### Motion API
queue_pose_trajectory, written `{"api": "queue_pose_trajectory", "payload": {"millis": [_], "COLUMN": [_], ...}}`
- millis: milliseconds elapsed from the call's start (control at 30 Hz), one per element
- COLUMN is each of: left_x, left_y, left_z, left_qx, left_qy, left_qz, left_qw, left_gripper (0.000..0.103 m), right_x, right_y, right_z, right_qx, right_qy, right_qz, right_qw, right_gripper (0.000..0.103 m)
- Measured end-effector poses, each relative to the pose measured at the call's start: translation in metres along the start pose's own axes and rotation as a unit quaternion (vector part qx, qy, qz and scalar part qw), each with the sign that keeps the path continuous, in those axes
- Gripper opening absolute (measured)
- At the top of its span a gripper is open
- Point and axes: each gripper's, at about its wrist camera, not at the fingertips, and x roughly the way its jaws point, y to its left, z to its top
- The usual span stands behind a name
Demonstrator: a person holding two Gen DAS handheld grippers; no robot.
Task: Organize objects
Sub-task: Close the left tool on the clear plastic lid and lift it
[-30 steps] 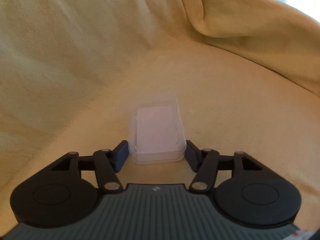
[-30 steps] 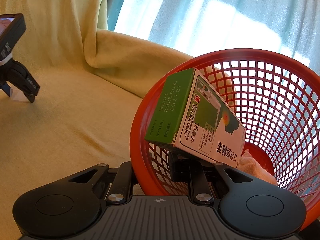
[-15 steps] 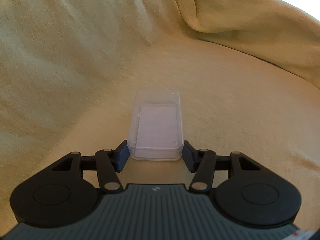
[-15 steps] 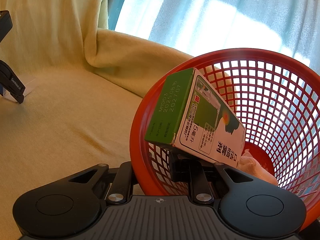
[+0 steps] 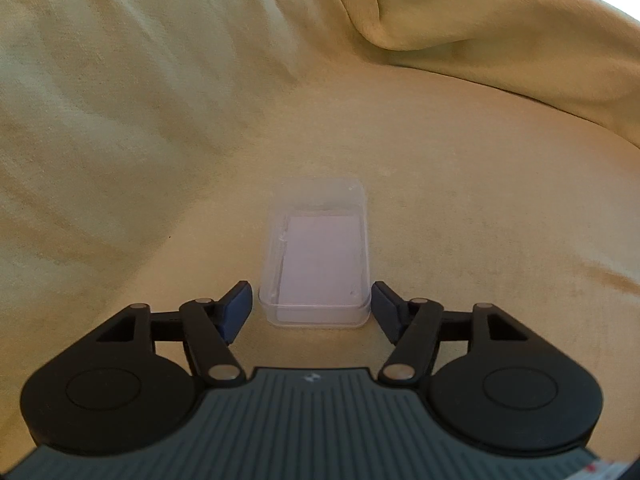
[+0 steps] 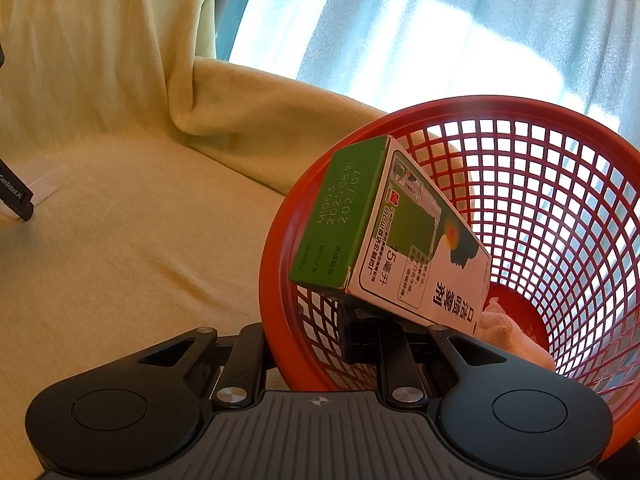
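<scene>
Green box (image 6: 360,220) stamped "M1003"

A clear plastic case (image 5: 316,256) with a pale lilac insert lies on a mustard-yellow blanket (image 5: 160,120); a green-and-white printed carton (image 6: 384,236) fronts an orange-red lattice basket (image 6: 560,208) holding a peach cloth (image 6: 516,340); pale blue curtains (image 6: 440,20) behind.

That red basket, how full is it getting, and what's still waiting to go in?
Done: a pale cloth already lies at the bottom of the red basket. In hand: the right tongs hold a green and white box at the basket's rim. Left: the clear plastic case sits on the yellow cover, between the left tongs, whose jaws have just been opening, not gripping it.
</scene>
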Motion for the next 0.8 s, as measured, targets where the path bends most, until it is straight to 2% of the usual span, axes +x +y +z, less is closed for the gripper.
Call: {"api": "queue_pose_trajectory", "payload": {"millis": [200, 400, 800], "left_x": [0.003, 0.004, -0.010], "left_y": [0.000, -0.001, -0.003], "left_z": [0.004, 0.008, 0.003], "left_qx": [-0.004, 0.002, 0.016], "left_qy": [0.001, 0.005, 0.014], "left_qz": [-0.004, -0.007, -0.008], "left_qw": [1.0000, 1.0000, 0.9997], "left_gripper": [0.060, 0.052, 0.051], "right_x": [0.000, 0.000, 0.002], "right_y": [0.000, 0.000, 0.000], "right_z": [0.000, 0.000, 0.005], "right_qx": [0.000, 0.000, -0.005], "right_qy": [0.000, 0.000, -0.001], "right_qz": [0.000, 0.000, 0.002], "right_qw": [1.000, 1.000, 1.000], "right_gripper": [0.015, 0.015, 0.015]}}
